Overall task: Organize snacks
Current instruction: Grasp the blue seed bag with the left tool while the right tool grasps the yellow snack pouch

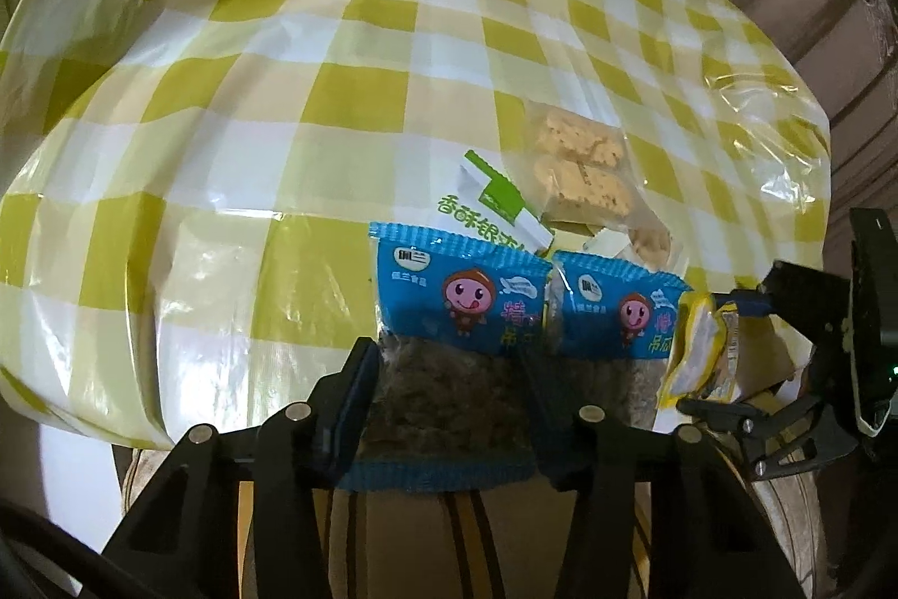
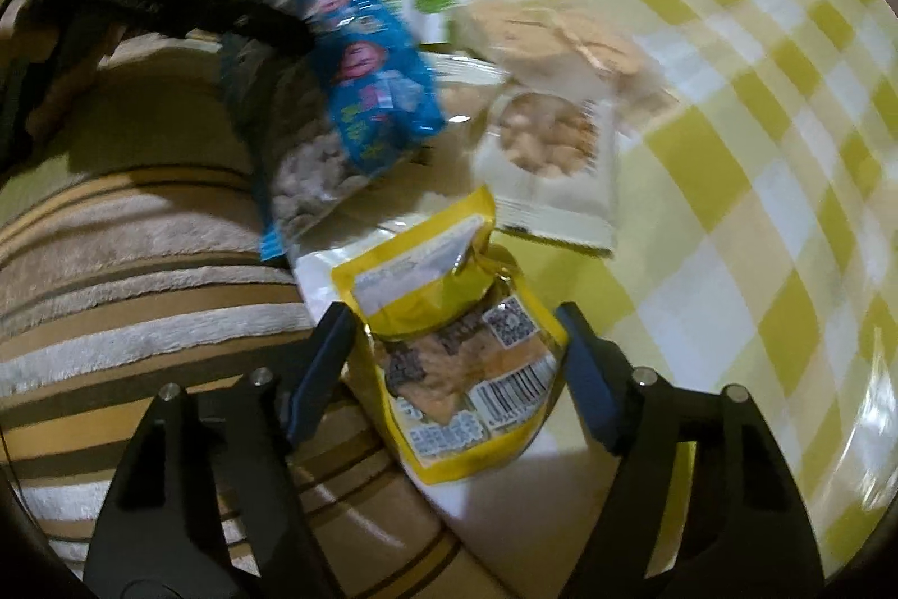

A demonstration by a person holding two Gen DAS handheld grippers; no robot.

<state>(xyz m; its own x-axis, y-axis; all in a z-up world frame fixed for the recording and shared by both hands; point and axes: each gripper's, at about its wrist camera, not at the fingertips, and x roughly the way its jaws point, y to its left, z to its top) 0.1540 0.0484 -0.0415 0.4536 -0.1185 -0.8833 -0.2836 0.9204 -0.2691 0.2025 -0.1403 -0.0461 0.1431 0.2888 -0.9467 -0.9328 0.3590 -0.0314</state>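
Both wrist views look steeply down, close; right blurred, perhaps sharing blue packets (image 1: 460, 301).

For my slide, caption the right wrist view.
Right gripper straddles a yellow snack pouch at the checked tablecloth's edge.

Two snack packets (image 1: 466, 318) are set side by side at the worktop (image 1: 280, 105) edge, a biscuit pack (image 1: 583, 172) behind them, a pouch (image 2: 454, 346) to their right, a striped rug (image 2: 140, 251) below.
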